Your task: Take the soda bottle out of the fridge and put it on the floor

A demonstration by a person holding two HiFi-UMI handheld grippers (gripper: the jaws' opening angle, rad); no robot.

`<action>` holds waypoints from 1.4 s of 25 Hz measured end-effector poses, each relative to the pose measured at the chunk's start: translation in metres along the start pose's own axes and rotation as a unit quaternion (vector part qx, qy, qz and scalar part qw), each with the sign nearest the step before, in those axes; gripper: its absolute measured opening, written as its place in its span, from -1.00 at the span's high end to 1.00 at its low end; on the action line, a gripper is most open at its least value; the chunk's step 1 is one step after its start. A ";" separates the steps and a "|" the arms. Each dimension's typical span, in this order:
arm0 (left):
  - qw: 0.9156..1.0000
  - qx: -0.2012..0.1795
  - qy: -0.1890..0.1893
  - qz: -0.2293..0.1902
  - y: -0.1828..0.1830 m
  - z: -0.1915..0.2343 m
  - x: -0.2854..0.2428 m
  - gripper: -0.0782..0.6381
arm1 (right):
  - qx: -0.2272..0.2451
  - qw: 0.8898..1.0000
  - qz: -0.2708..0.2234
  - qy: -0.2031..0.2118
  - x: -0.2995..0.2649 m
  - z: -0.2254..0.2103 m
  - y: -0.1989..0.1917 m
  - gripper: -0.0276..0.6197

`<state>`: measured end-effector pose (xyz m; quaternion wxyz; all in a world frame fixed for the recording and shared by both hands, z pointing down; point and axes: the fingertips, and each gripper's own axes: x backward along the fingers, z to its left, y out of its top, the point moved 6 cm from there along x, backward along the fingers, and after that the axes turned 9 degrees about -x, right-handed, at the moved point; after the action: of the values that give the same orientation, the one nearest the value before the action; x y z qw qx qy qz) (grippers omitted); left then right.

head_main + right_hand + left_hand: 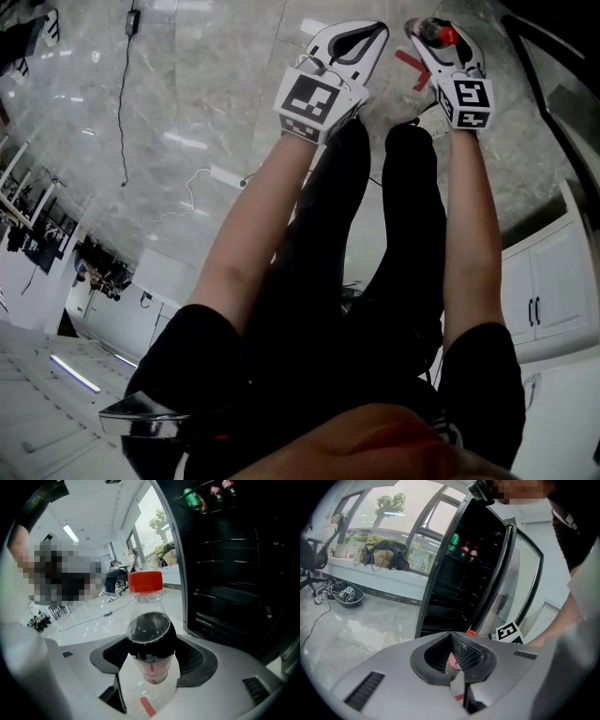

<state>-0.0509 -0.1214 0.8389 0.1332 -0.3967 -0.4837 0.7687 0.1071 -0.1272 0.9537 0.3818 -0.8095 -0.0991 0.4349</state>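
Note:
A clear soda bottle (150,641) with dark drink and a red cap (145,582) sits between the pads of my right gripper (151,654), which is shut on it. In the head view this gripper (433,36) is stretched out over the marble floor, the bottle's red cap (448,35) showing at its tip. I cannot tell if the bottle touches the floor. My left gripper (375,30) is beside it, shut and empty; its fingertips meet in its own view (451,633). The black fridge (459,592) stands open, and its dark shelves (234,578) are close on the right.
Cans and bottles (463,547) stand on the fridge's top shelf. Red tape (412,70) marks the floor near the grippers. A black cable (122,94) trails across the floor at left. White cabinets (548,300) are at right. The person's legs (375,281) fill the middle.

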 end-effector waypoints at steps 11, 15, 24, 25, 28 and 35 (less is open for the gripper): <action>1.000 0.005 -0.007 0.021 -0.062 0.028 -0.021 0.78 | 0.031 0.997 0.065 -0.013 -0.075 -0.025 -0.074 -0.03; 1.000 0.009 -0.003 0.023 -0.070 0.038 -0.016 0.78 | 0.046 0.995 0.089 -0.024 -0.093 -0.030 -0.087 -0.03; 1.000 0.012 -0.003 0.023 -0.073 0.040 -0.009 0.78 | 0.107 0.985 0.135 -0.017 -0.108 -0.013 -0.112 -0.03; 1.000 0.012 -0.002 0.023 -0.072 0.041 -0.008 0.78 | 0.097 0.986 0.137 -0.018 -0.108 -0.012 -0.111 -0.03; 1.000 0.016 0.002 0.022 -0.068 0.043 -0.004 0.78 | 0.067 0.987 0.143 -0.011 -0.108 -0.010 -0.109 -0.03; 1.000 0.009 0.006 0.012 -0.040 0.036 0.012 0.78 | 0.062 0.987 0.145 -0.016 -0.085 -0.005 -0.085 -0.03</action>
<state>-0.0930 -0.1176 0.8750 0.1307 -0.4061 -0.4715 0.7718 0.0743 -0.1134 1.0688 0.3625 -0.7832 0.0400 0.5036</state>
